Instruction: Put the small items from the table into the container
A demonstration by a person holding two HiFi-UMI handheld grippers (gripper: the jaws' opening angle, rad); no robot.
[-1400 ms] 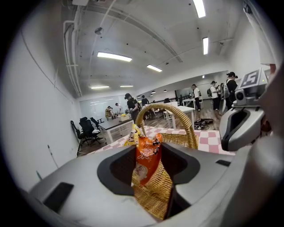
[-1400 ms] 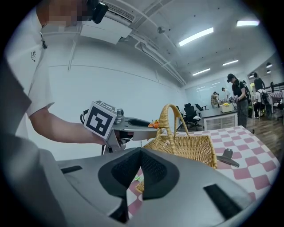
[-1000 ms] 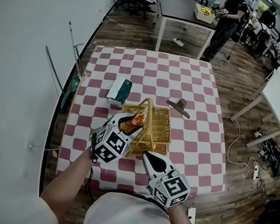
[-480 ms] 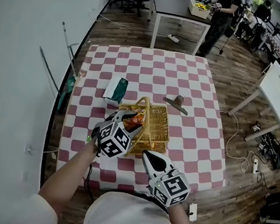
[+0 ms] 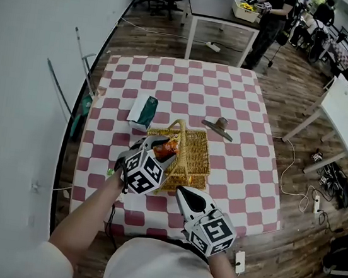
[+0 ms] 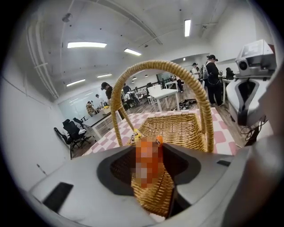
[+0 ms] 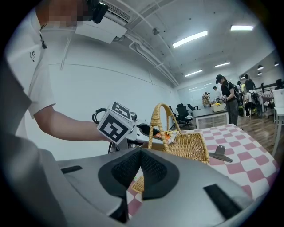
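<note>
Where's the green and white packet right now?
In the head view the green and white packet lies on the checked table, just beyond the far left corner of the wicker basket.

An open-plan office or lab; swivel chairs [image 6: 71,131], white desks [image 5: 345,119], ceiling strip lights [image 6: 86,45], people [image 7: 226,98] working.

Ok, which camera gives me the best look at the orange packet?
The left gripper view: the orange packet sits centre and large between the left gripper's jaws, the basket behind. The head view shows only a sliver past that gripper; the right gripper view shows it tiny by the basket's handle.
</note>
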